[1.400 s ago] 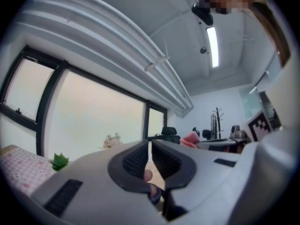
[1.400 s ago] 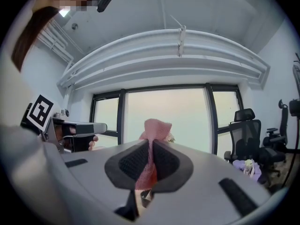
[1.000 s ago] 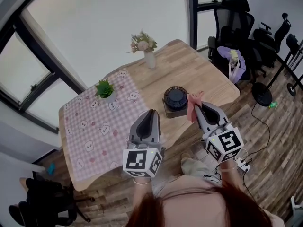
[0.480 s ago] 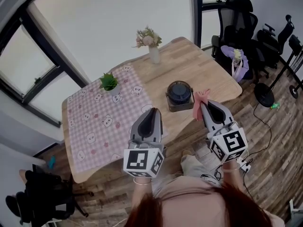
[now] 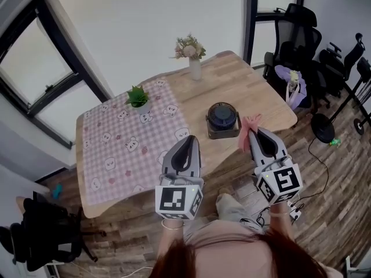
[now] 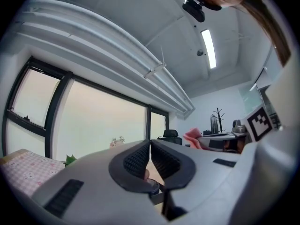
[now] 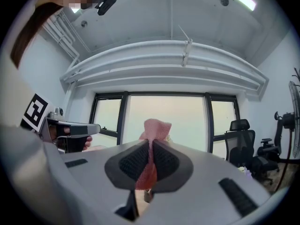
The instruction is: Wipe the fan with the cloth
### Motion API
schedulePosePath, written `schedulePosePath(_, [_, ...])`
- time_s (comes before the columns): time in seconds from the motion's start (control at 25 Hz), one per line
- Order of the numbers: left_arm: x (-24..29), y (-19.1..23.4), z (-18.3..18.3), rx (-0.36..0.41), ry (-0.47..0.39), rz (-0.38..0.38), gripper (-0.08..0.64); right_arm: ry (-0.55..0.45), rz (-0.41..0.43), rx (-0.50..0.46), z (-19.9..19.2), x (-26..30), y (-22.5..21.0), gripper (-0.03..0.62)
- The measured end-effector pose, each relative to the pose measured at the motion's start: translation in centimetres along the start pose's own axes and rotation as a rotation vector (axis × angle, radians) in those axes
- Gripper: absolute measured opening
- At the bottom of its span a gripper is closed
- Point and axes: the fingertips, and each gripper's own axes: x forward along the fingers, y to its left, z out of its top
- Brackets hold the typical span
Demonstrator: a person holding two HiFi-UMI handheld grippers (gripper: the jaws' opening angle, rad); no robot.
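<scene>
l gripper (image 5: 188, 139) hangs over the table's near edge, jaws together w/ nothing between, prob kept free to steady things. desk fan (image 5: 222, 117) sits on the wooden table (image 5: 243, 80) at its 1 o'clock. r gripper (image 5: 255, 133), at the fan's 4 o'clock, clamps the pink cloth (image 5: 250, 125), loose end out front for wiping. cloth isn't touching the fan yet.

1. A wooden surface (image 5: 246, 88) carries a small dark fan (image 5: 222, 116) near its front edge.
2. The right hand-held gripper (image 5: 257, 133) pinches a pink cloth (image 5: 250, 125) at its tip, just right of the fan.
3. The left hand-held gripper (image 5: 189, 139) hangs over the front edge, left of the fan, its tips meeting.
4. A checked tablecloth (image 5: 116, 155) covers the left half, with a potted plant (image 5: 138, 97) on it.
5. A vase of flowers (image 5: 193, 62) stands at the far edge.
</scene>
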Motion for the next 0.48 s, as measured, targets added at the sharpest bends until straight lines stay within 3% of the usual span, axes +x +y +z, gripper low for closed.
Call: schedulePosePath(0.48, [-1.3, -0.3, 0.9, -0.029, -0.043, -0.004, 0.012, -0.033, 0.008, -0.032, 0.9, -0.7, 0.9, 0.023])
